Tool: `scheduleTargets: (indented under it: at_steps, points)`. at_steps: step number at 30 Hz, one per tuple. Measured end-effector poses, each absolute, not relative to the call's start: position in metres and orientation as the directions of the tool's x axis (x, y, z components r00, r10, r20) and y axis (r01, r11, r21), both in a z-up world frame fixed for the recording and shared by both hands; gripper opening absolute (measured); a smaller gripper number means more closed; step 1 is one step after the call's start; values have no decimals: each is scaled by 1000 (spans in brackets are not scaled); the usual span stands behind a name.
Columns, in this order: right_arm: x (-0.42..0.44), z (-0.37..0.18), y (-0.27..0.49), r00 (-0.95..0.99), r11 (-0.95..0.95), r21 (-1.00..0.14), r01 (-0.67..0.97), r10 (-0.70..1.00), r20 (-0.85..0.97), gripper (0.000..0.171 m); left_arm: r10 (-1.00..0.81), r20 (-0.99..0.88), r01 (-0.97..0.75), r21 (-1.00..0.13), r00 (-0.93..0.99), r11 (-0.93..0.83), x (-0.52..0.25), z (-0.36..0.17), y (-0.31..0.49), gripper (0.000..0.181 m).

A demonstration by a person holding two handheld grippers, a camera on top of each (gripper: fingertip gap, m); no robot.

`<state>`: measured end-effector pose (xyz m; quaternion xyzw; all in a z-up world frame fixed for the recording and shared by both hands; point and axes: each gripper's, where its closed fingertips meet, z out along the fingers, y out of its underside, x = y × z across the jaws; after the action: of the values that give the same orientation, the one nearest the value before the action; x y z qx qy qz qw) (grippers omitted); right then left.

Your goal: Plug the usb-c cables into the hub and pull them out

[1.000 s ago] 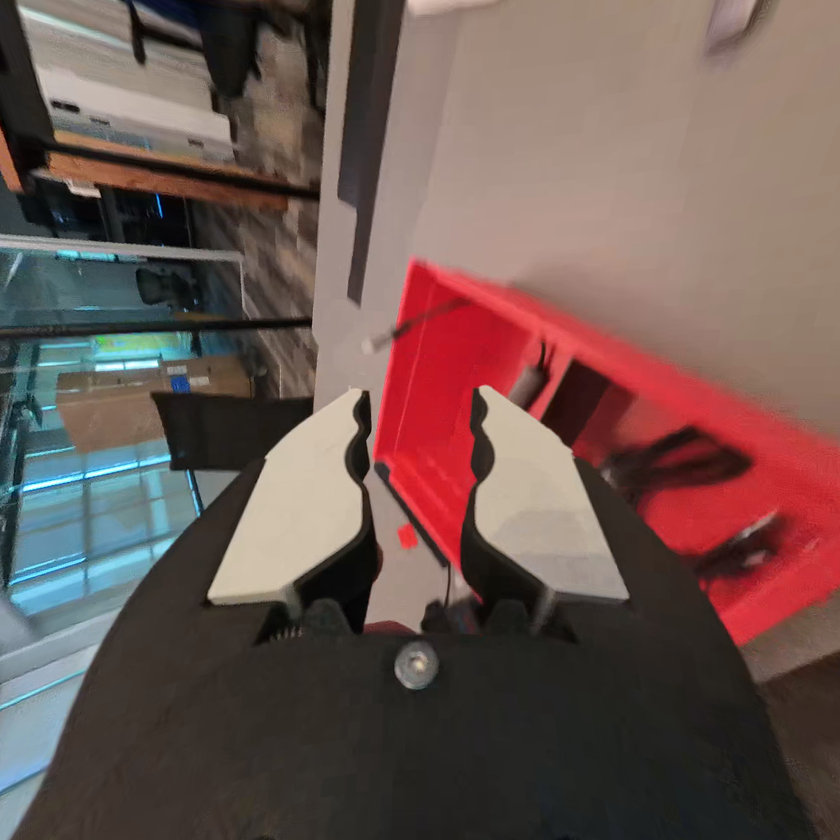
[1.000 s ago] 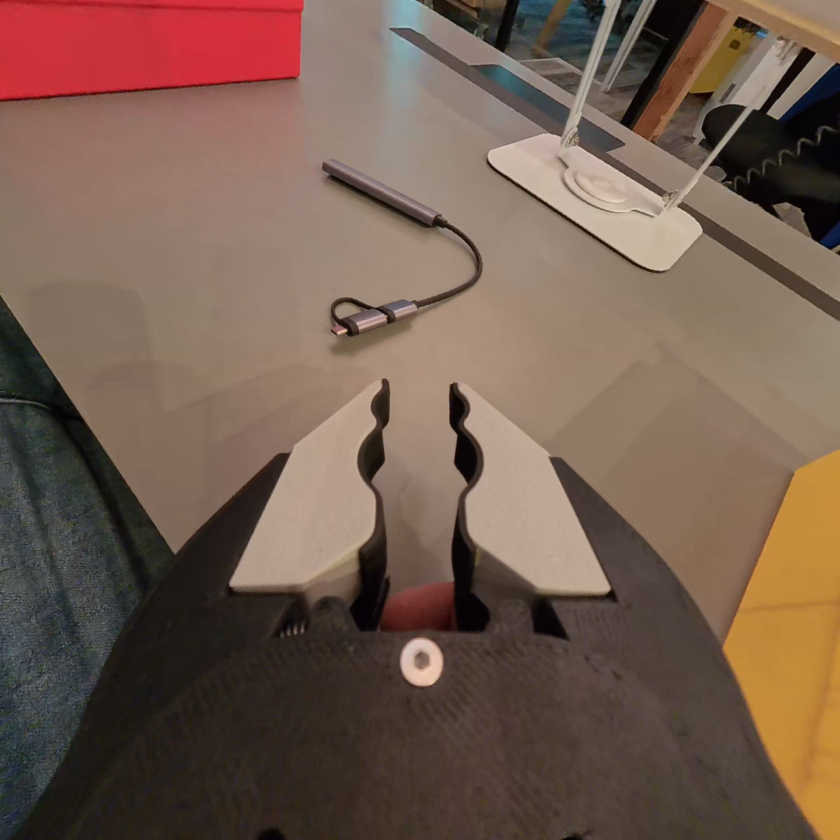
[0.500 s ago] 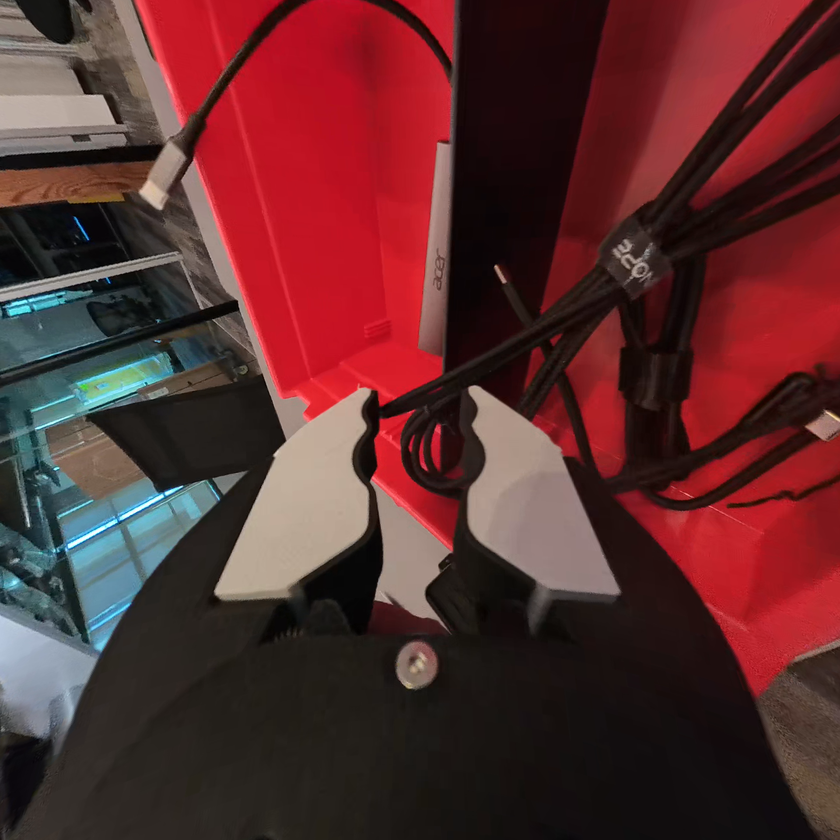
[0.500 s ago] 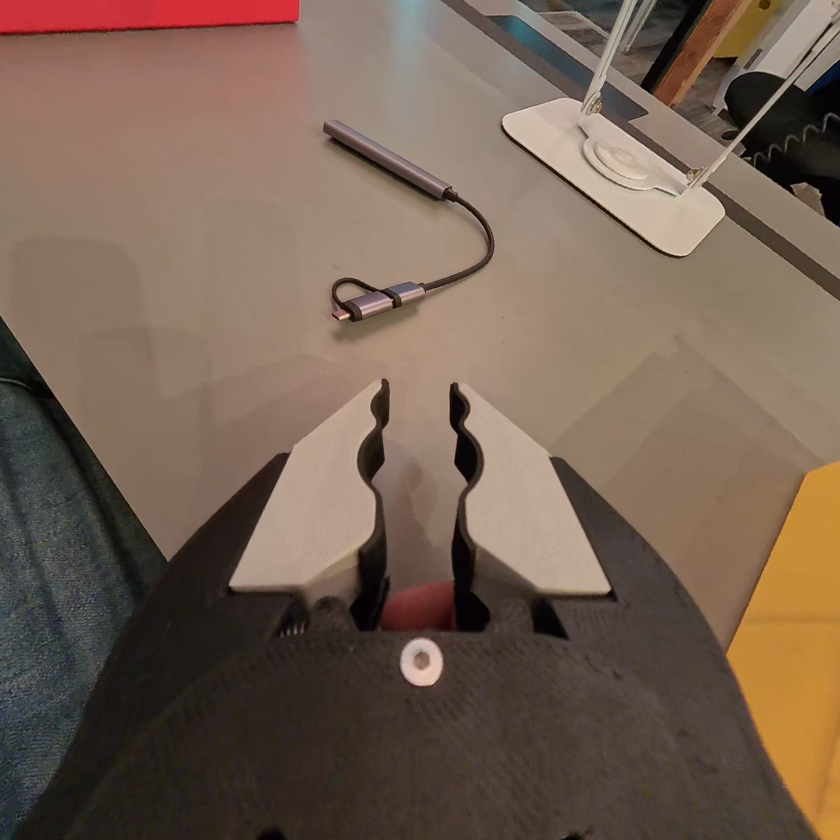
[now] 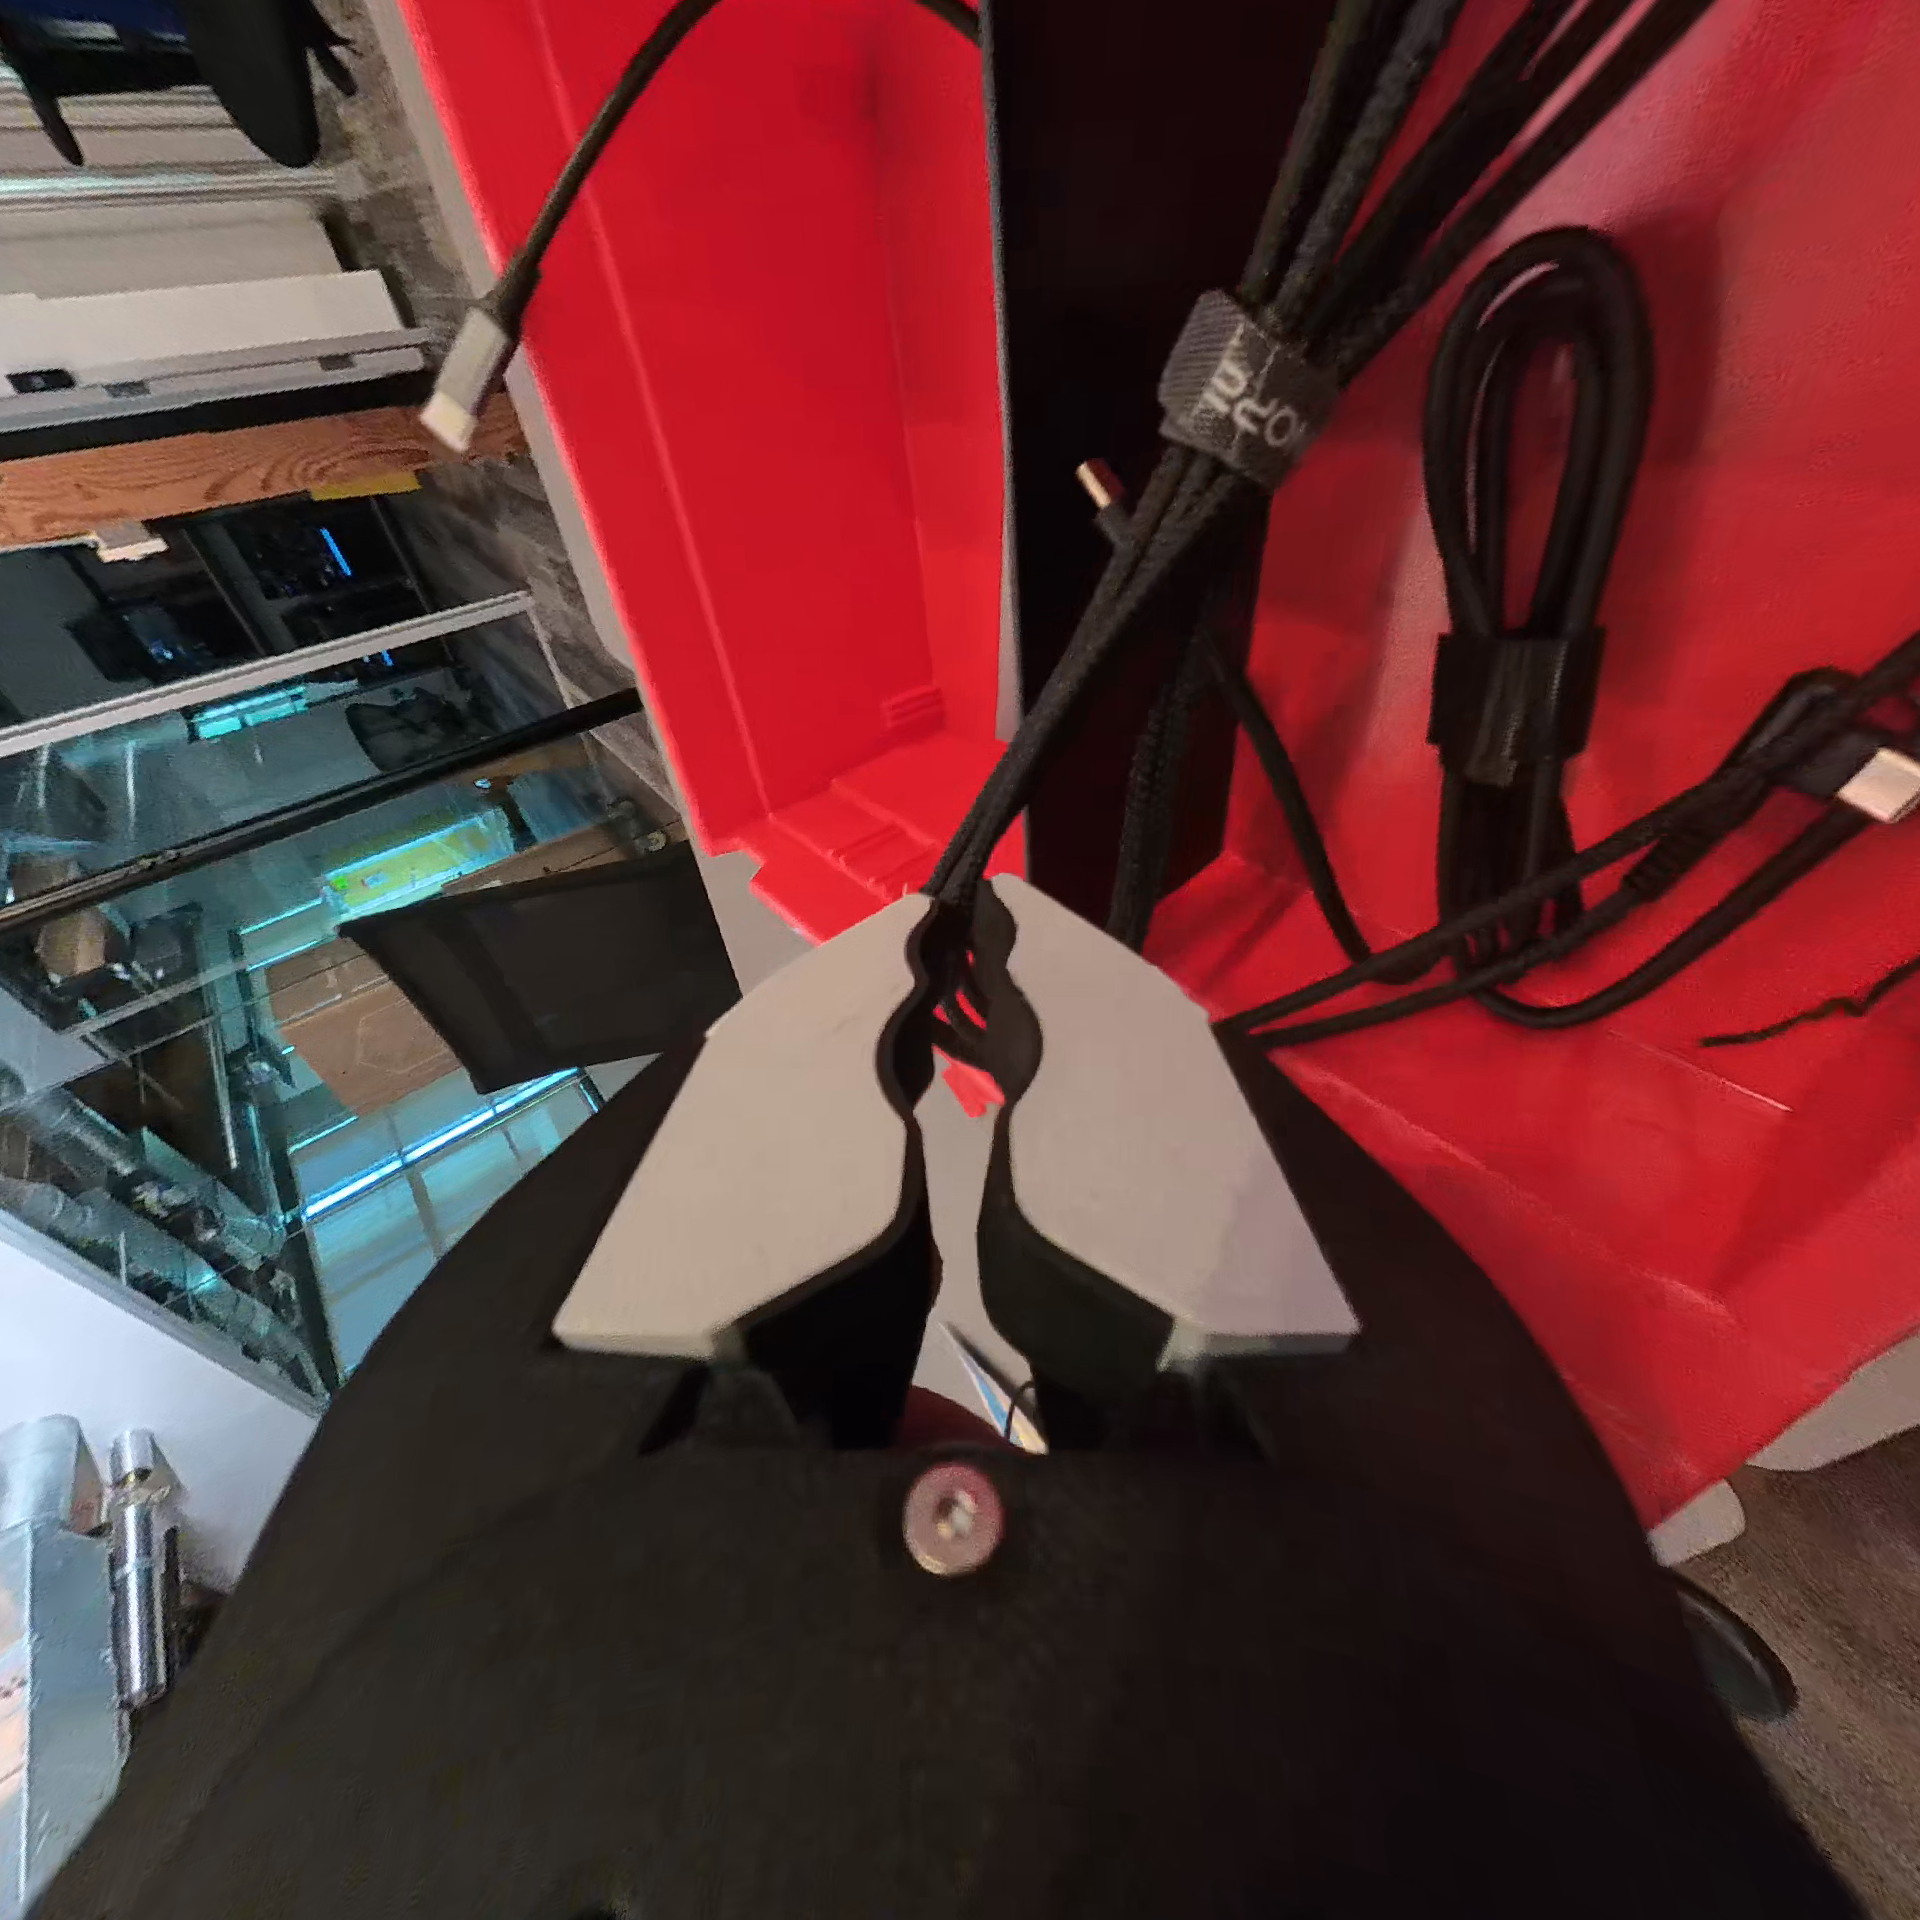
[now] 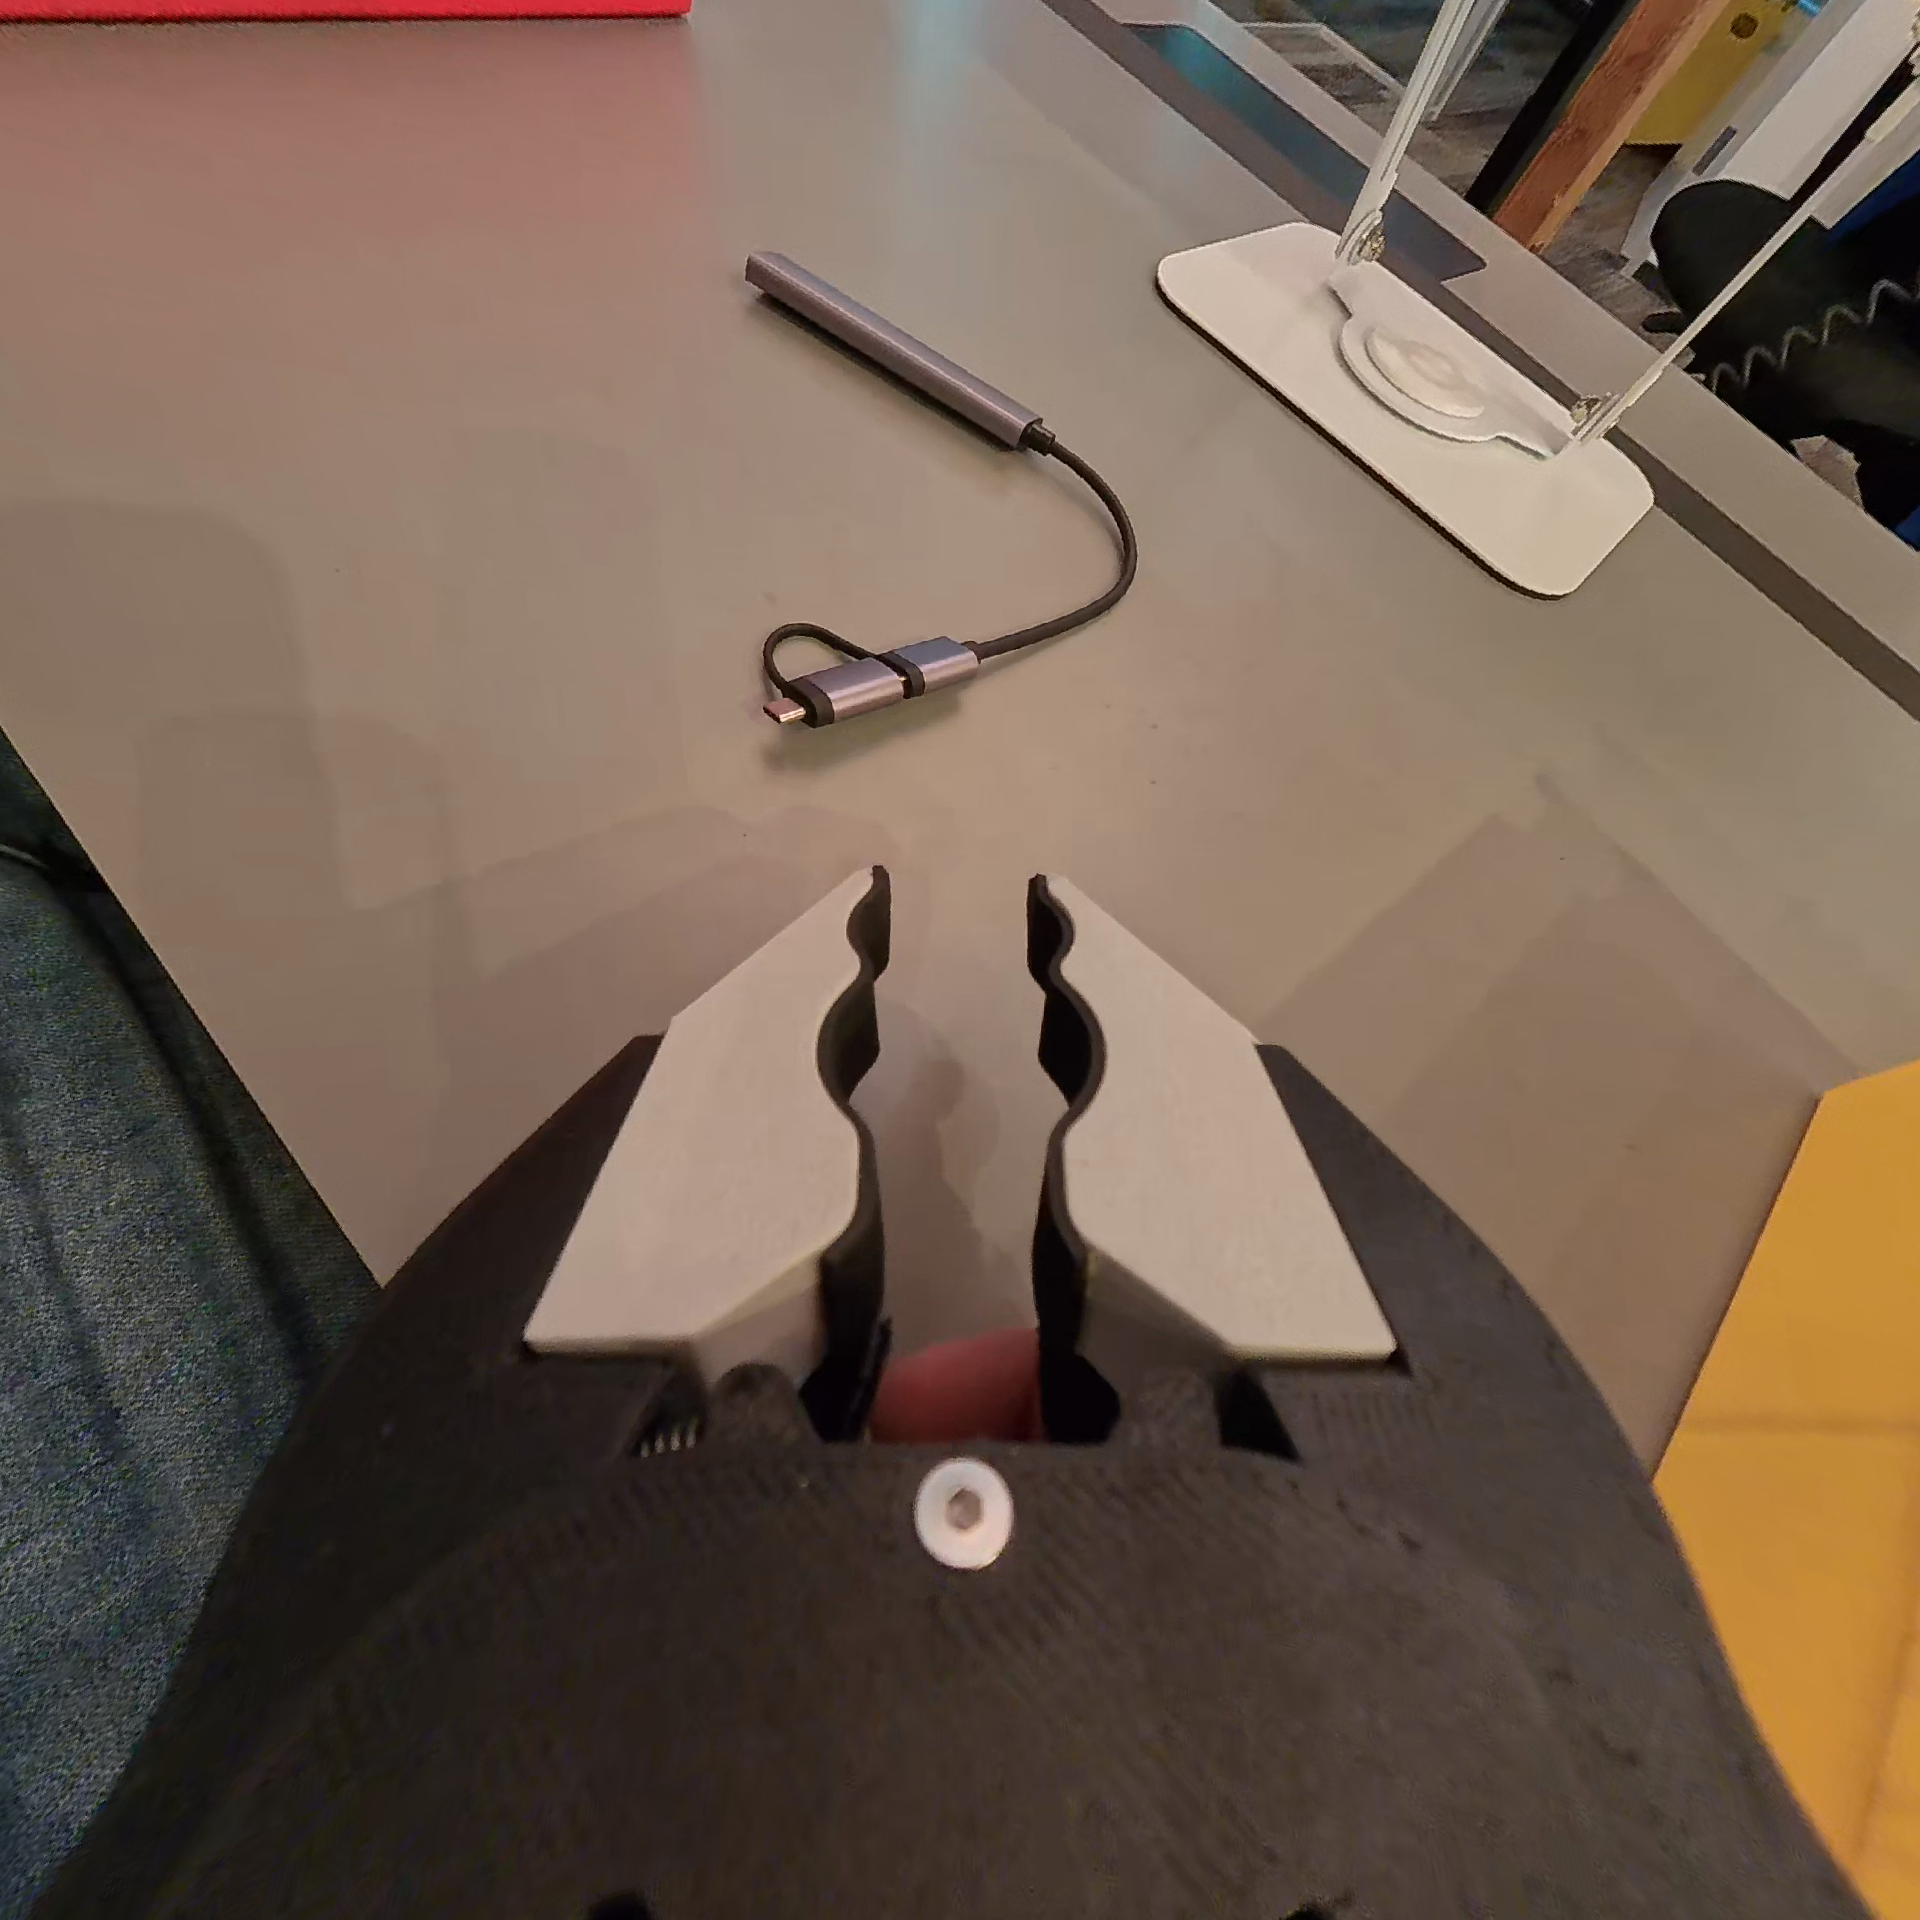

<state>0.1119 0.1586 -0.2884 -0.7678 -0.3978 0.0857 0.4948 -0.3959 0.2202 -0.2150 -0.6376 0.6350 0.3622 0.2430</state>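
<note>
On the grey surface (image 6: 436, 436) the slim grey hub (image 6: 894, 353) lies flat, its short lead curling to a plug near the right tool (image 6: 958, 883), whose fingers stand spread and empty. The left tool (image 5: 961, 909) pinches black usb-c cables (image 5: 1049, 727), apparently a bundled loop, over the red bin (image 5: 769, 436).

Bare table (image 6: 520, 499) lies open around the hub (image 6: 894, 348); stand base (image 6: 1403, 405) flanks it.
</note>
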Motion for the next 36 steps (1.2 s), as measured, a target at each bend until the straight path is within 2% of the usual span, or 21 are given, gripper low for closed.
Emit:
scheduleTargets:
  at_steps: [7, 17, 23, 31, 36]
  points:
    - [112, -290, 159, 667, -196, -824, 531, 696, 264, 24, -540, -841, -989, 92, -15, -115, -403, -177, 209, 3]
    - [111, -291, 158, 663, -196, -819, 539, 698, 269, 24, -356, -926, -984, -74, 128, -160, -400, -106, 203, 3]
    - [111, -291, 158, 662, -195, -819, 539, 699, 270, 24, -267, -953, -982, -106, 146, -157, -388, -70, 208, 3]
    - [111, -291, 158, 660, -191, -818, 543, 699, 275, 24, -145, -980, -988, -123, 136, -96, -353, -13, 212, 3]
    - [111, -290, 158, 663, -184, -822, 540, 695, 280, 24, -93, -981, -985, -171, 169, 15, -300, 14, 215, 3]
